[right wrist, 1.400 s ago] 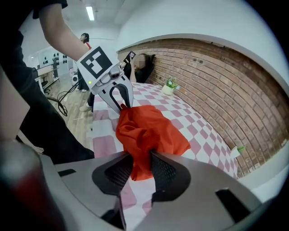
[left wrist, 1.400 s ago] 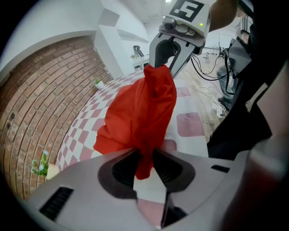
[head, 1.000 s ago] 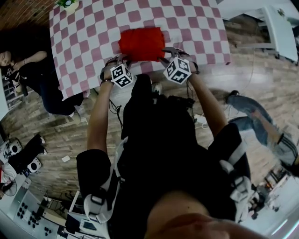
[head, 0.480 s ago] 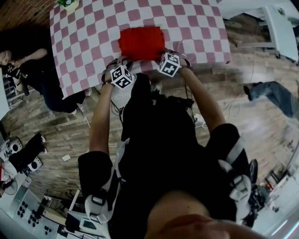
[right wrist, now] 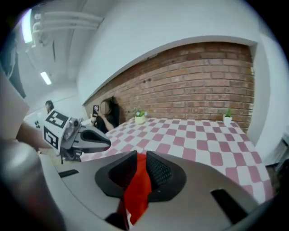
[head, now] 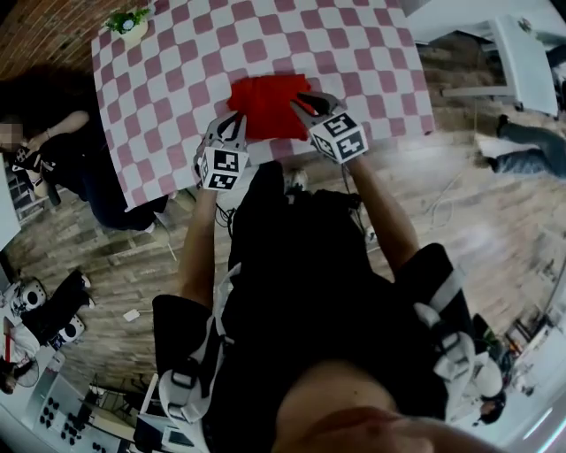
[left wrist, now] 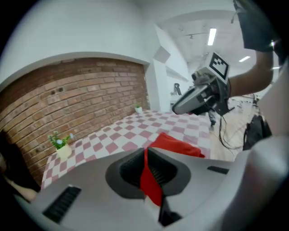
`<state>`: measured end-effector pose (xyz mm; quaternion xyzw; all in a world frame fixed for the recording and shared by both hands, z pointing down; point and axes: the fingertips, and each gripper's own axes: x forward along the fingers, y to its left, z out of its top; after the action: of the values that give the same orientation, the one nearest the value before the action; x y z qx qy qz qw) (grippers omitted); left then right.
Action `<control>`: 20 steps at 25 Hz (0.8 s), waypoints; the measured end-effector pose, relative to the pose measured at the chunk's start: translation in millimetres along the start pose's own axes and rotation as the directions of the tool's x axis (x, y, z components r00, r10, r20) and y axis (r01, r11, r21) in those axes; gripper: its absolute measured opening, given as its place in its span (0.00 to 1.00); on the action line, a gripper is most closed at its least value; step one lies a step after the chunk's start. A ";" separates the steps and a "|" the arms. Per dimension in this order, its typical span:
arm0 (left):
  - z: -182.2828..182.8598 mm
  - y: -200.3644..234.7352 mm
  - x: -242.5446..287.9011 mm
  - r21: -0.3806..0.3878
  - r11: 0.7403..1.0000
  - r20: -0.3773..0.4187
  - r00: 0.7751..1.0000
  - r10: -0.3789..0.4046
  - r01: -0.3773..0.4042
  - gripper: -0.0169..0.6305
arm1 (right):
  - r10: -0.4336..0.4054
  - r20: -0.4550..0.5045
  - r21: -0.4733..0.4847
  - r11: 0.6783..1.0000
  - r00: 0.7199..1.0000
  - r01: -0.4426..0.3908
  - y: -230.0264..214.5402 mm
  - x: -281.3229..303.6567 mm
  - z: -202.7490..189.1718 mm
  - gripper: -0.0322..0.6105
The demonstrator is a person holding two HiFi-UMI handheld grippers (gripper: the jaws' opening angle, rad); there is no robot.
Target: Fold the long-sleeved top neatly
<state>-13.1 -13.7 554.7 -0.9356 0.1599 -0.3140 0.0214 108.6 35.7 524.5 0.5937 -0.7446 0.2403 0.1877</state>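
Garment: red long-sleeved top (head: 265, 104), folded to a compact block, lies on the near middle of the table, with its near edge drawn up at both corners.
Left gripper: the left hand-held gripper (head: 232, 124) is at the near left corner of the top. Its jaws have just been closing and now pinch a thin fold of red fabric.
Right gripper: the right hand-held gripper (head: 301, 102) is at the near right corner. Its jaws have just been closing and now clamp a thicker bunch of the same fabric.
Support: table under a pink-and-white checked cloth (head: 159, 80).
Plant: small white pot of green leaves (head: 131, 22) at the far left corner of the table, well apart from the top.
Surroundings: red brick wall (left wrist: 67, 99) beyond the far side. Wooden plank floor (head: 442, 177) on the near side. A person in dark clothes (head: 71, 150) sits left of the table.
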 end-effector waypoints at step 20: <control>179.6 84.0 -77.2 -0.360 0.932 0.361 0.913 0.188 -0.049 0.04 | -0.249 0.345 0.176 0.964 0.905 0.198 -7.5 -60.8 163.7 0.07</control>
<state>11.6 -80.1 354.0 -0.9568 0.2619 -0.0869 -0.0916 130.6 -12.4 357.9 0.7210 -0.6749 0.1536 0.0318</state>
